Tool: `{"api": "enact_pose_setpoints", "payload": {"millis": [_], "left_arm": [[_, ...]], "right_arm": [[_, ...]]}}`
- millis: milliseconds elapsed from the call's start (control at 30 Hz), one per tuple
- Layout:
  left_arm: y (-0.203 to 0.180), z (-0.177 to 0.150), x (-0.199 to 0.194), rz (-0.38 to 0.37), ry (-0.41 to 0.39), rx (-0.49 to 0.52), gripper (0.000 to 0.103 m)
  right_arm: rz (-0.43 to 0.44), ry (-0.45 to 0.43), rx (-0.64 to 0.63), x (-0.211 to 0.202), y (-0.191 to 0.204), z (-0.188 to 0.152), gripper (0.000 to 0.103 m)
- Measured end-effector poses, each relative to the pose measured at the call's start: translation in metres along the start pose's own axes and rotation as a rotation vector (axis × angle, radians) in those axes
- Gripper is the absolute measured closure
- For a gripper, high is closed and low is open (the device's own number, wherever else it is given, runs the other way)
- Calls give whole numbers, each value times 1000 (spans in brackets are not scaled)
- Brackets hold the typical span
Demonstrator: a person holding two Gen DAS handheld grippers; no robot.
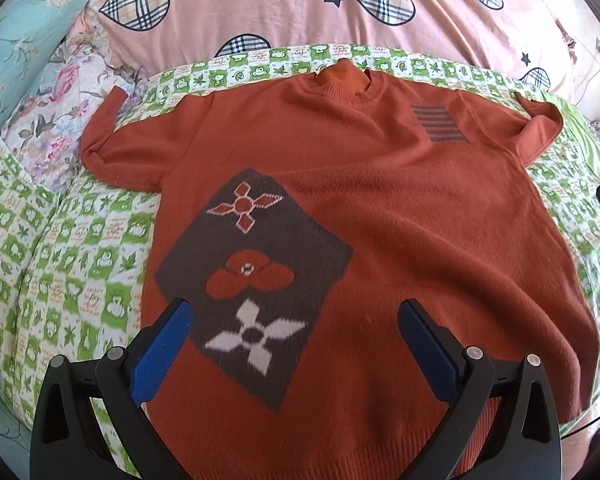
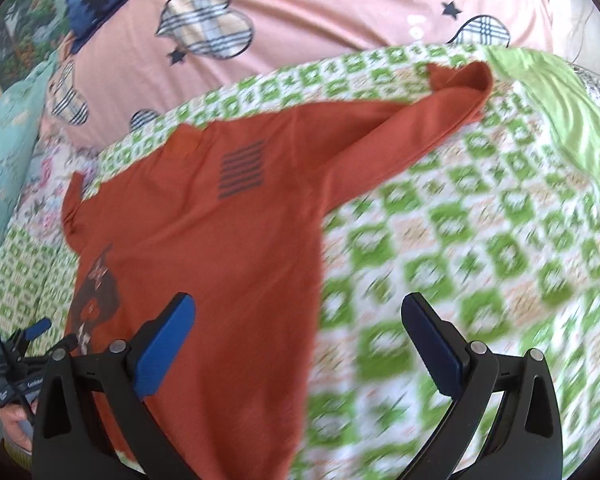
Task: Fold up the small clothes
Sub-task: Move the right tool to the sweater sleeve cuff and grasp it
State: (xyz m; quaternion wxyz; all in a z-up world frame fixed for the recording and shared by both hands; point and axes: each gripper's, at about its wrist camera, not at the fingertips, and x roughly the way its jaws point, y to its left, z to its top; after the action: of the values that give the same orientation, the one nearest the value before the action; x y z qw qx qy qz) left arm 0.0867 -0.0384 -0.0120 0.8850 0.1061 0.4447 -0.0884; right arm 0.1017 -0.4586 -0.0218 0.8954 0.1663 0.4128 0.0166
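The orange sweater (image 1: 380, 208) lay flat and unfolded on the bed (image 1: 60, 248), and the left tool (image 1: 294, 320) and the right tool (image 2: 298, 320) both hung wide open, holding nothing, so grabbing a sleeve (image 2: 440, 108) probably came next.

Green-and-white patterned bedsheet (image 1: 80, 256), pink quilt with plaid hearts (image 1: 260, 8), floral cloth (image 1: 60, 120), teal pillow (image 1: 16, 40)

The left hand-held gripper (image 1: 294, 344) has a black plastic frame with triangular cut-outs, silver round screws at the pivots and blue ribbed pads (image 1: 162, 354) on its fingers. The right hand-held gripper (image 2: 298, 344) is built alike (its right-side pad looks darker navy in shadow).
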Motion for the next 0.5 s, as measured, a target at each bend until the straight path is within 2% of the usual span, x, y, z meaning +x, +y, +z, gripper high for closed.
{"api": "enact_pose_setpoints", "payload": {"millis": [267,333,433,500], "left_arm": [[-7,21,18,-2,13,0,0],[-8,25,22,-1,14,3,0],[-7,30,29,12,22,4,0],[-6,34,36,19,38,-5,0]], "right_arm": [[-92,-81,82,17,-84,86,2],[-138,-109,107,21,-107,111,7],[-160,-167,162,30,-146,158,16],[-170,-191,197,38,-168,185,25]]}}
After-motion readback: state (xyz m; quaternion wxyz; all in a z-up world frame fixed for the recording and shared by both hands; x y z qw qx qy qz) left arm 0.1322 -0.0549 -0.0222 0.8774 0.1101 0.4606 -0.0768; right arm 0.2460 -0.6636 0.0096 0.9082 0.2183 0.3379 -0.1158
